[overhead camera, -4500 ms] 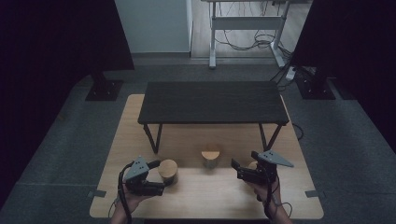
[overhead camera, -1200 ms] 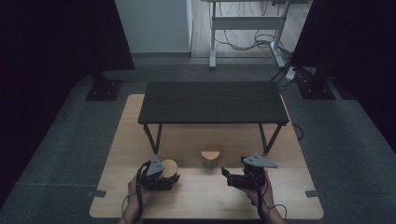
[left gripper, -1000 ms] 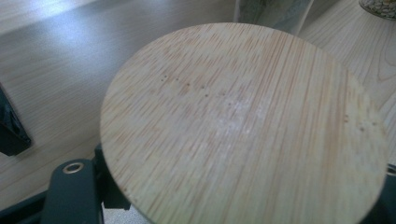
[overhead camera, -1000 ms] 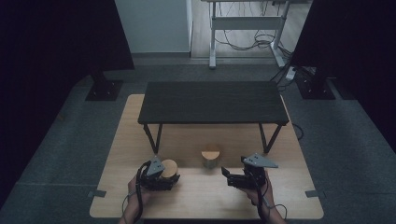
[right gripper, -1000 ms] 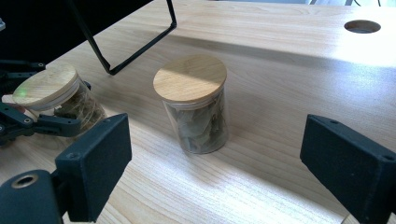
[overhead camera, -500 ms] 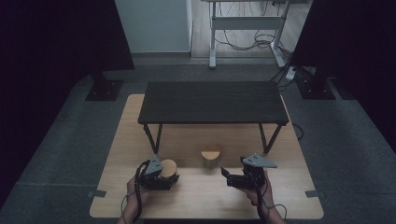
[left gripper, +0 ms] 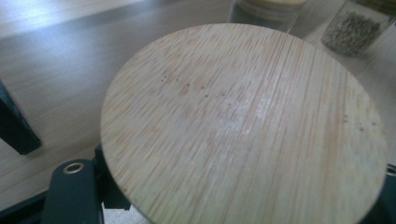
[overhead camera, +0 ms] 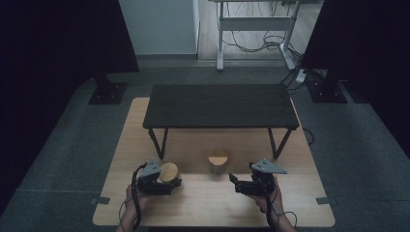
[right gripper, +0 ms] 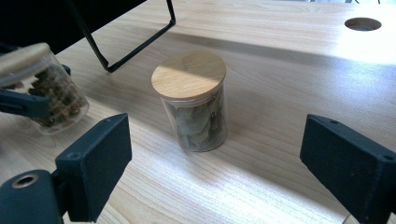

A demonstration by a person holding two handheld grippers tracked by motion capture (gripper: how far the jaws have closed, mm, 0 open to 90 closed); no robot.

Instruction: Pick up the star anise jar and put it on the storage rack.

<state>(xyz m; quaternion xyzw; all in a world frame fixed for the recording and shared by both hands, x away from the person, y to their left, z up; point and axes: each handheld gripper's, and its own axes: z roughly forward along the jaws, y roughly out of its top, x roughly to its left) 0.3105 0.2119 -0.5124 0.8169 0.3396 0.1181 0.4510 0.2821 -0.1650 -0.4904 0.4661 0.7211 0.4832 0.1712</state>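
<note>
The light wooden bench (overhead camera: 203, 145) spreads under both tools, and a dark low table (overhead camera: 220, 105) on thin black legs stands on it beyond them. The left tool (overhead camera: 164, 182) is clenched around a glass jar of dark brown pieces (right gripper: 44, 93), gripping its body so that it tilts a little; in the left gripper view the jar's round bamboo lid (left gripper: 243, 126) sits directly over the jaws and hides most of them, and beyond the lid stand parts of two more jars, one with small greenish grains (left gripper: 357, 25). The right tool (overhead camera: 238, 182) is released, its two black jaws spread wide with nothing between the pads. Ahead of it, centred between those jaws yet well clear of them, a second jar holding dried leaves (right gripper: 201, 119) stands upright on the bench, capped with its own bamboo lid (right gripper: 189, 74). From the right tool, the held jar lies off to the left, just beside the leaf jar but apart from it.
</note>
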